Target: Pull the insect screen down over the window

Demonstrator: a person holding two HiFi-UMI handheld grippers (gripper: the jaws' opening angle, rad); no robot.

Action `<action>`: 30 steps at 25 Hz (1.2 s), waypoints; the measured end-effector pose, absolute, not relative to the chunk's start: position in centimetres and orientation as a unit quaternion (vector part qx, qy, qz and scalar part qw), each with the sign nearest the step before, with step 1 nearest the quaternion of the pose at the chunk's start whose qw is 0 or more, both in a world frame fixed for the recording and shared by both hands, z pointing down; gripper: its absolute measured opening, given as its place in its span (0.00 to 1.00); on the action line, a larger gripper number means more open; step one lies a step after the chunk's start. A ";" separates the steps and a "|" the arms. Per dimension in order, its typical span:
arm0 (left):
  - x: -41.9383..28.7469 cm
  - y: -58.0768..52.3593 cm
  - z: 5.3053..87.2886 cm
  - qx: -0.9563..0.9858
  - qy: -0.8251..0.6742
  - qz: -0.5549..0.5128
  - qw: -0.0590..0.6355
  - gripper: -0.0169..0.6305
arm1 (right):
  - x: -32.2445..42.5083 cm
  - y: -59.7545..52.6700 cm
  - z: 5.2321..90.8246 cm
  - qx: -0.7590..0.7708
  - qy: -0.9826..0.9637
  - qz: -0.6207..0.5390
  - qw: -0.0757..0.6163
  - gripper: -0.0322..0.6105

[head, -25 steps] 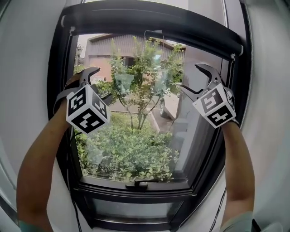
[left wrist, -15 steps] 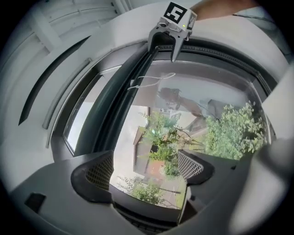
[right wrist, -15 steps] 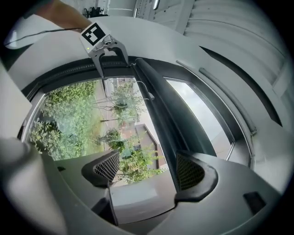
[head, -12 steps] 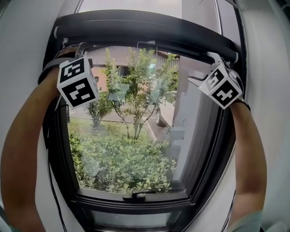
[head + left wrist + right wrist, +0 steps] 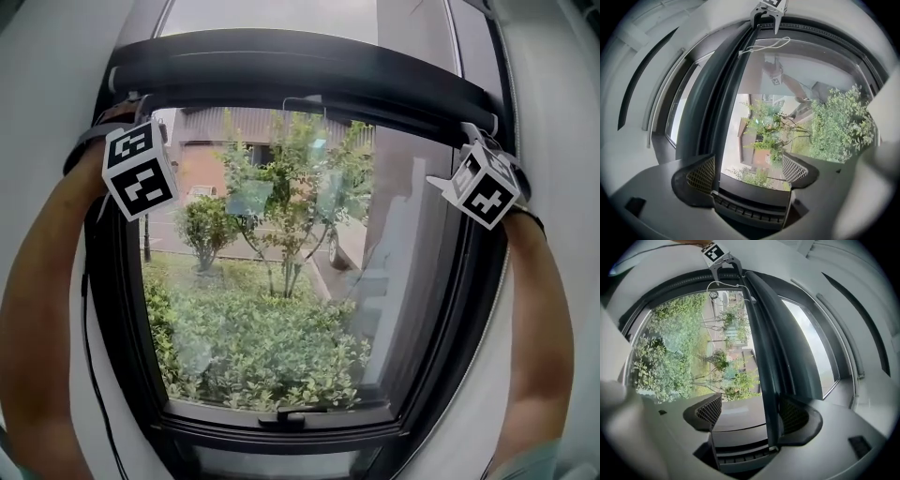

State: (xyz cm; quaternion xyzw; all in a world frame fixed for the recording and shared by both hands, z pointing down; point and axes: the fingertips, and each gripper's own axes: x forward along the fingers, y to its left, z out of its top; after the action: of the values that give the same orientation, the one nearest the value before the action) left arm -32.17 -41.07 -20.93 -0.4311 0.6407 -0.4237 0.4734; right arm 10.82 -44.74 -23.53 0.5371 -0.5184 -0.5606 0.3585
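The insect screen is rolled up in a dark bar across the top of the window. A white pull cord hangs from the bar's middle. My left gripper is at the bar's left end, its marker cube by the frame. Its jaws have just been opening, and the bar's lower edge runs between them, beside the left pad. My right gripper is at the right end under its cube. Its jaws have also just been opening, and the bar's edge lies between them, close to the right pad.
A dark window frame surrounds the glass, with a latch handle on the bottom sill. White wall lies on either side. Bushes and a small tree stand outside. A thin cable hangs down the left frame.
Both grippers have risen and spread apart, from mid-height in front of the glass to the two upper corners at the ends of the dark bar.
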 end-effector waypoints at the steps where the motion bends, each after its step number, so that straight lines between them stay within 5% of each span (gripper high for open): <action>1: -32.3 -41.1 -21.1 -0.429 0.641 -0.424 0.475 0.70 | 11.1 -44.9 -23.5 0.537 -0.513 -0.563 0.363 0.62; 30: -35.5 -43.3 -23.5 -0.354 0.645 -0.454 0.503 0.74 | 11.3 -45.5 -24.2 0.533 -0.480 -0.574 0.396 0.62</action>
State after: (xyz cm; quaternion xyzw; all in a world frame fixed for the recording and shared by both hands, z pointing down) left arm -35.55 -43.29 -23.49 -0.3536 0.6450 -0.4538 0.5030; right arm 11.32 -45.51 -24.23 0.5330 -0.4800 -0.5736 0.3955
